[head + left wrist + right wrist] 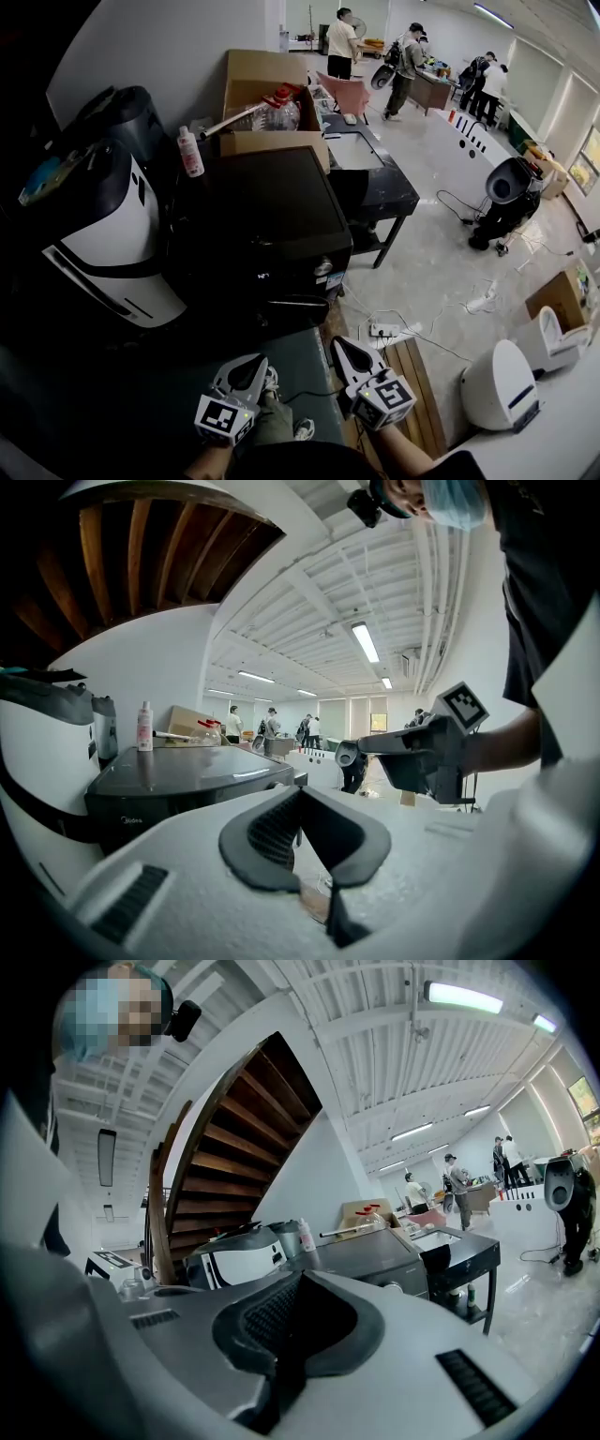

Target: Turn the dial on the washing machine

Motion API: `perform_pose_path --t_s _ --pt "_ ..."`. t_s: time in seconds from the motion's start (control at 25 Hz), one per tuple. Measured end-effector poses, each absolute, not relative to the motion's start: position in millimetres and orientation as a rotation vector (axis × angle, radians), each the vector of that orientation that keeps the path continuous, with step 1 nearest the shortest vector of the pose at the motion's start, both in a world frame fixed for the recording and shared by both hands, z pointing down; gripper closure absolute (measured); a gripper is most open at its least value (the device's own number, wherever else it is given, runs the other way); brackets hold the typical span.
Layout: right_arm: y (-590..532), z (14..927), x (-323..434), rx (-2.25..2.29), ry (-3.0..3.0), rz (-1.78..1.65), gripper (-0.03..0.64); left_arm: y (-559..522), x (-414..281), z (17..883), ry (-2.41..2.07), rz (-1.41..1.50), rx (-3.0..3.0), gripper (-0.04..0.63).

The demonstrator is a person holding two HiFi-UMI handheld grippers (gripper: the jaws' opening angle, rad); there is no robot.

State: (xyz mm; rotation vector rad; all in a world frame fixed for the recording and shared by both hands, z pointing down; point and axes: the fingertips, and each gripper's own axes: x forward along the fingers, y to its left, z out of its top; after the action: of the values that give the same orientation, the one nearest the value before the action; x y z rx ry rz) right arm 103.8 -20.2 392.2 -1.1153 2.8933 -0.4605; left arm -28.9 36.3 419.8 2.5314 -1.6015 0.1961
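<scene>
The dark washing machine (267, 220) stands in front of me, with a small round dial (323, 269) at its front right corner. Both grippers hang low in the head view, short of the machine and touching nothing. My left gripper (249, 362) is shut and empty, and so is my right gripper (344, 345). In the left gripper view the closed jaws (302, 808) point past the machine's lid (178, 775), and the right gripper (422, 752) floats to the right. The right gripper view shows its shut jaws (289, 1326) below the machine (361, 1251) and its dial (394, 1287).
A white and black appliance (103, 244) stands left of the machine. A spray bottle (190, 152) and a cardboard box (267, 94) sit behind it, a black table (380, 183) to its right. A power strip (384, 329), cables and wooden slats (417, 394) lie on the floor. People (342, 42) stand far back.
</scene>
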Motion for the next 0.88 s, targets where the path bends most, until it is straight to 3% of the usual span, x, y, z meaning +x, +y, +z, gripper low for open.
perform_pose_path --t_s 0.88 --pt "5 387 108 -1.110 2.953 -0.499 0.617 65 -28 403 -1.601 0.187 2.528 0.589"
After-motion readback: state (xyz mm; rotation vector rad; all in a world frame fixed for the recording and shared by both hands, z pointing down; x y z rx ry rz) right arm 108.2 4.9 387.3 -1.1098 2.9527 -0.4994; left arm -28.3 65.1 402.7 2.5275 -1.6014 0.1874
